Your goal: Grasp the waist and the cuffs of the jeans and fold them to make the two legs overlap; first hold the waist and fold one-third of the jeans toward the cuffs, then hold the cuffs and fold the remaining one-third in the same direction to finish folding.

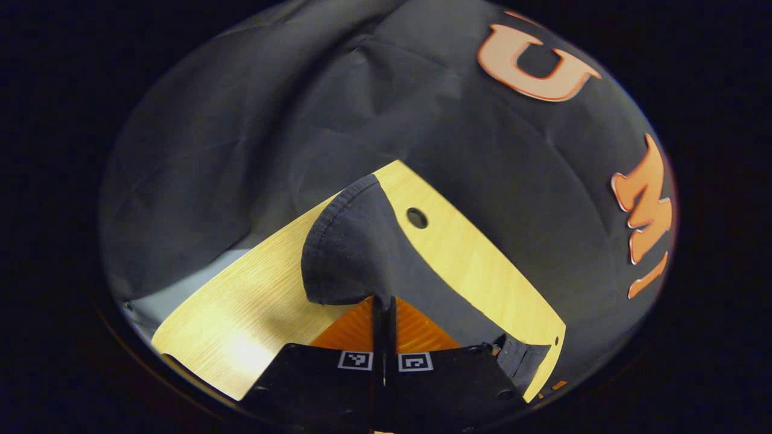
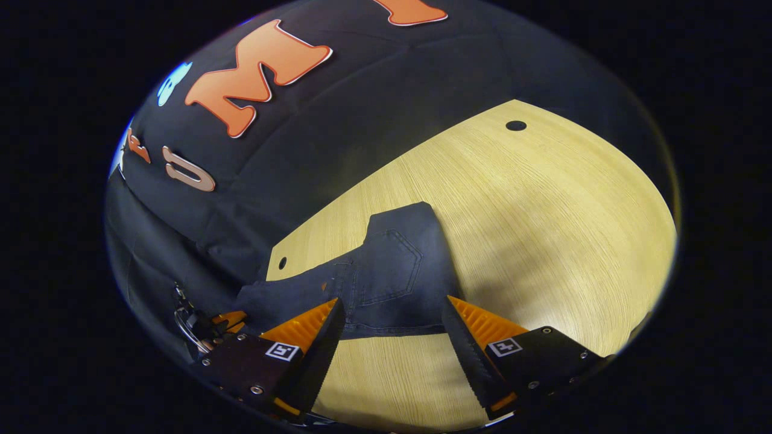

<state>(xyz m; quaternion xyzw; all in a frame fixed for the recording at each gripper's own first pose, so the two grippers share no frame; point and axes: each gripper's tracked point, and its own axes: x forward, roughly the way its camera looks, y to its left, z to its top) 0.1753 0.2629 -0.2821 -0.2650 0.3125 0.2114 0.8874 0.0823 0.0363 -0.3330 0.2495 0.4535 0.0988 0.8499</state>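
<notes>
jeans: dark denim (image 2: 386,283), lying on the light wooden table (image 2: 543,211); in the right gripper view the waist end with a stitched back pocket lies flat near the table's far edge, and the fabric runs off toward the lower left of that view
cuff end: in the left gripper view a stitched hem of the jeans (image 1: 353,250) is raised off the table and bulges up right in front of the camera, with a band of denim trailing down to the right along the table
left gripper: its two fingers (image 1: 383,328) are pressed together with the jeans fabric pinched between them; the lifted hem rises from the pinch
right gripper: its fingers (image 2: 392,334) stand wide apart above the table, just short of the near edge of the waist end, touching nothing; the waistband edge lies in the gap between the tips
other gripper seen from the right: part of the left one shows at the lower left of the right gripper view, next to the denim
table: pale wood grain with small round holes (image 1: 417,217) near its edges; the black cloth wall (image 1: 422,90) hangs behind it
</notes>
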